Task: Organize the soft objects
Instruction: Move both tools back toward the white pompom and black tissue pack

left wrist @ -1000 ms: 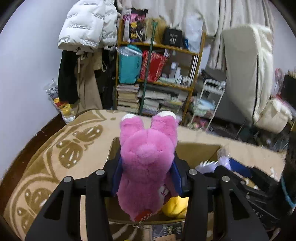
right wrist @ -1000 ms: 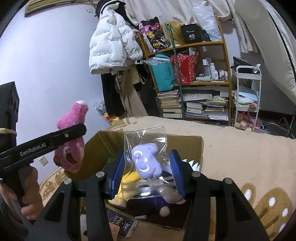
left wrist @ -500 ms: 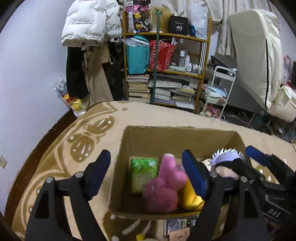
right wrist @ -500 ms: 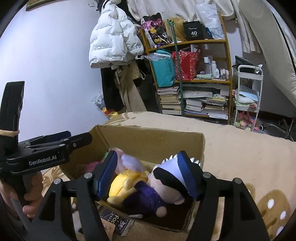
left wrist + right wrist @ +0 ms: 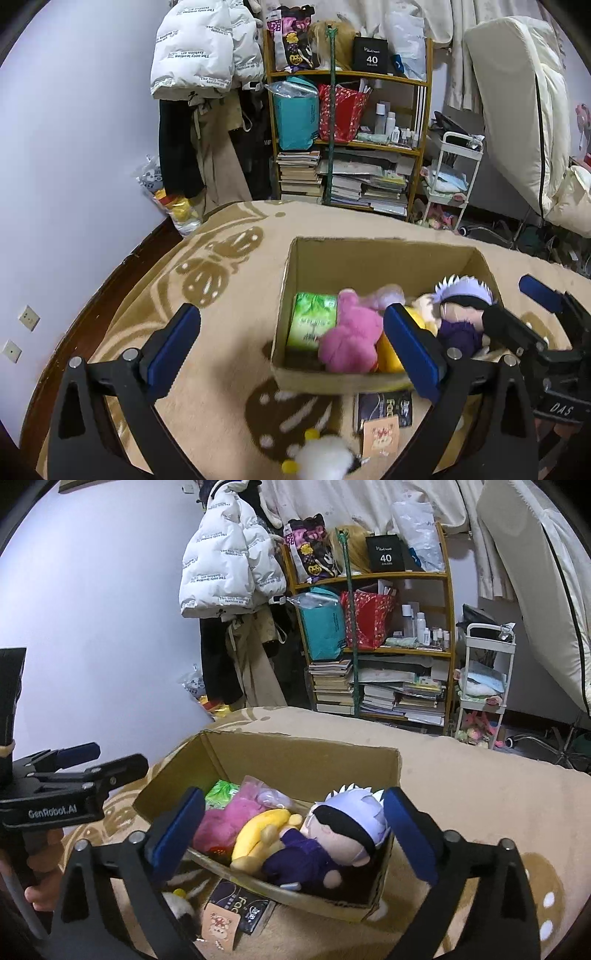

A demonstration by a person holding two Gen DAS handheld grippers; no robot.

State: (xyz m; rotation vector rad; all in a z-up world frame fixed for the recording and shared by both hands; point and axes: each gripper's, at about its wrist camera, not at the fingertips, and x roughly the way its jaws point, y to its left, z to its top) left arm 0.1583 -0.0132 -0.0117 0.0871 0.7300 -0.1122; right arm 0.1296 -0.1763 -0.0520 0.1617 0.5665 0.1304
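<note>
Both sets of fingers have just been opening and now stand wide with nothing between them. The left gripper [image 5: 291, 347] hangs over the near left corner of the cardboard box [image 5: 369, 254], which sits on a tan patterned blanket [image 5: 229, 280]. The pink plush [image 5: 351, 339] lies inside the box near its front wall, just beside the left gripper's right finger and clear of it. The right gripper [image 5: 295, 830] frames the box from above; the bagged purple toy [image 5: 267, 795] rests behind the pink plush, next to a yellow plush [image 5: 258, 830] and a white-haired doll [image 5: 343, 830].
</note>
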